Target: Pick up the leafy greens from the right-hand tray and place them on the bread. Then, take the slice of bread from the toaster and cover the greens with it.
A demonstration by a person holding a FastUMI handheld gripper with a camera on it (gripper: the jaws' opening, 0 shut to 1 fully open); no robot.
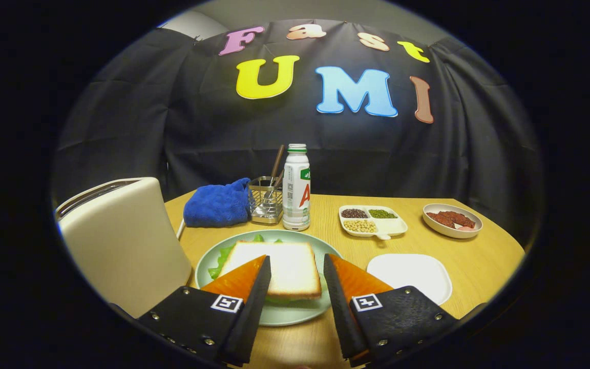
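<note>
So, the sandwich looks assembled: a slice of bread [279, 267] lies flat on the pale green plate [320, 307], with leafy greens [222, 260] poking out from under its far and toaster-side edges. That's how the task wants things to end up. Whether there's a bottom slice under the greens I honestly can't tell, the top one hides it. The white tray [412, 277] on the right has nothing on it, and the toaster [121, 241] stands just left of the plate; its slot is edge-on to the camera, so no clue what's in there.

The gripper [297, 266] hangs over the near side of the plate with its fingers spread wide, one over each near corner of the slice, nothing held.

If the job here is letting go cleanly, my take: pull straight up and back with the fingers kept wide, so neither tip snags the crust and drags the slice off the greens. Also mind the toaster on the way out.
</note>
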